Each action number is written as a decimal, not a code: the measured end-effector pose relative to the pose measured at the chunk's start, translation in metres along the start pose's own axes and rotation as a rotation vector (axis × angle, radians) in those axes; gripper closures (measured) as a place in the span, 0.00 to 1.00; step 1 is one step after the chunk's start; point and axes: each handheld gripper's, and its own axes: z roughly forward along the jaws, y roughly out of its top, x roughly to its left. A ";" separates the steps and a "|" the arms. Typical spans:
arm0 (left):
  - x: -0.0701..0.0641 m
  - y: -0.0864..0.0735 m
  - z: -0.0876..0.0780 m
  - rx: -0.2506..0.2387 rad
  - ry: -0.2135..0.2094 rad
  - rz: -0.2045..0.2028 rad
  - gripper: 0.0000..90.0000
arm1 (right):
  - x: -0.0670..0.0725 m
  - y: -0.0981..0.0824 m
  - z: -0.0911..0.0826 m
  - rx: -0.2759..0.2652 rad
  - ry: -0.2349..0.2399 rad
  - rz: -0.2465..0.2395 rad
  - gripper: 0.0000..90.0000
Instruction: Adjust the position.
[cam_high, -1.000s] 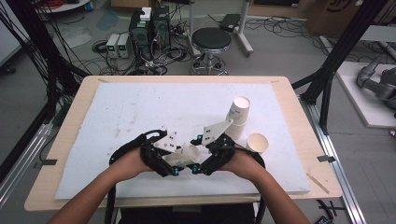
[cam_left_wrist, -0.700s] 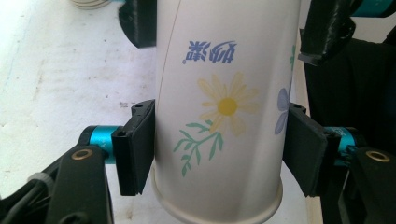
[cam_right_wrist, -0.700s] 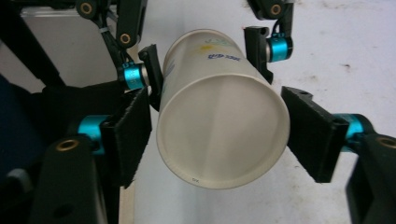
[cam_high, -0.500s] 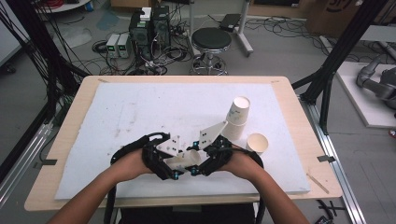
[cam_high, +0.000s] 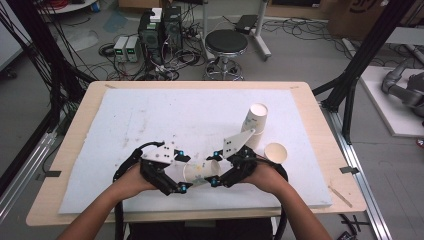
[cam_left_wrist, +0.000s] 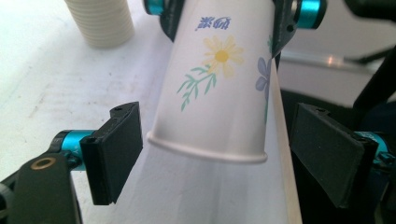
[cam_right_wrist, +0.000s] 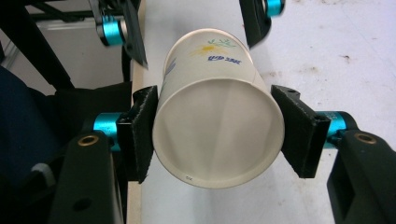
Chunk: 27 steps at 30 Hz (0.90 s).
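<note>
One flowered paper cup (cam_high: 199, 172), one cup stack (cam_high: 255, 122) (tilted), one loose cup (cam_high: 276, 152), two hand-held grippers (cam_high: 175, 172) (cam_high: 220, 169)

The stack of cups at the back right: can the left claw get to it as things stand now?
Probably not directly. The left claw is open, but the flowered cup, gripped by the right claw, lies between it and the stack of cups.

Illegible blue print on paper cup (cam_left_wrist: 219, 88)

Robotics lab — floor cables (cam_high: 165, 60), computer towers (cam_high: 161, 27), black rig frame (cam_high: 372, 47)
</note>
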 end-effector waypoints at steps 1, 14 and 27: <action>0.000 -0.002 -0.001 -0.027 0.010 -0.013 0.19 | 0.000 -0.002 -0.001 -0.007 -0.003 0.003 0.41; 0.000 -0.015 -0.004 -0.244 0.037 -0.101 0.19 | 0.004 -0.030 -0.015 -0.159 -0.049 0.033 0.41; 0.000 -0.016 -0.006 -0.312 0.042 -0.130 0.19 | 0.009 -0.049 -0.020 -0.288 -0.054 0.043 0.41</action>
